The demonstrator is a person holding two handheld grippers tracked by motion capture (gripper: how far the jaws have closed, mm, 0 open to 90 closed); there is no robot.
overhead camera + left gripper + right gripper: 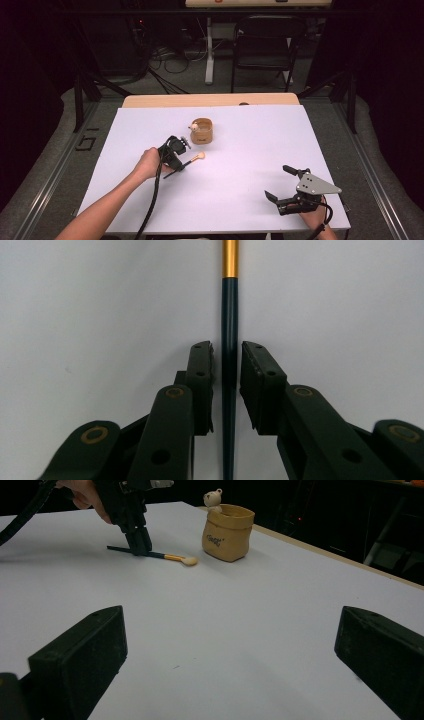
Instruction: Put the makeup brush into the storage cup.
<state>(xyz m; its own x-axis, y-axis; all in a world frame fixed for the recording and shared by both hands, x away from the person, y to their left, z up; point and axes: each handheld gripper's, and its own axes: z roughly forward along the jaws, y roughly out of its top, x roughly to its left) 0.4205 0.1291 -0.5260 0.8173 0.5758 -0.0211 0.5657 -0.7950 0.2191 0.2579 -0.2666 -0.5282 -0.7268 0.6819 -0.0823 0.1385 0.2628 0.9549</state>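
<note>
Forearms came in from the bottom of the high view, one on each side. On the left, the hand (148, 164) had its tool, the left tool (176, 162), tipped down onto the white surface (240, 200), right over a brush (192, 159) that lay flat there, pale tip pointing toward a tan cup (202, 131) with a little bear on its rim. Brush and cup lay near each other, not touching. Over on the right, the right tool (280, 182) sat low near the front edge, jaws wide apart, nothing between them, well away from the action.

Switching to the left gripper view: the dark handle of the brush (229, 340) ran straight up between the two pads (202, 375), gold ferrule at the top. The jaws were nearly together around it; the left pad looked to be touching the handle, the right one seemed to have a sliver of gap, so a full clamp could not be confirmed.

From the right gripper view, the right tool's own jaws (230, 660) stood wide and empty, and beyond them the left tool (137, 542) straddled the brush (170, 556) mid-handle, the brush flat on the surface, the cup (227, 532) just behind.

So the step in hand read as the pick-up: closing on the handle. Next would likely need a firm squeeze, then a straight lift, a tilt to upright, and a careful drop into the cup without knocking the bear.
</note>
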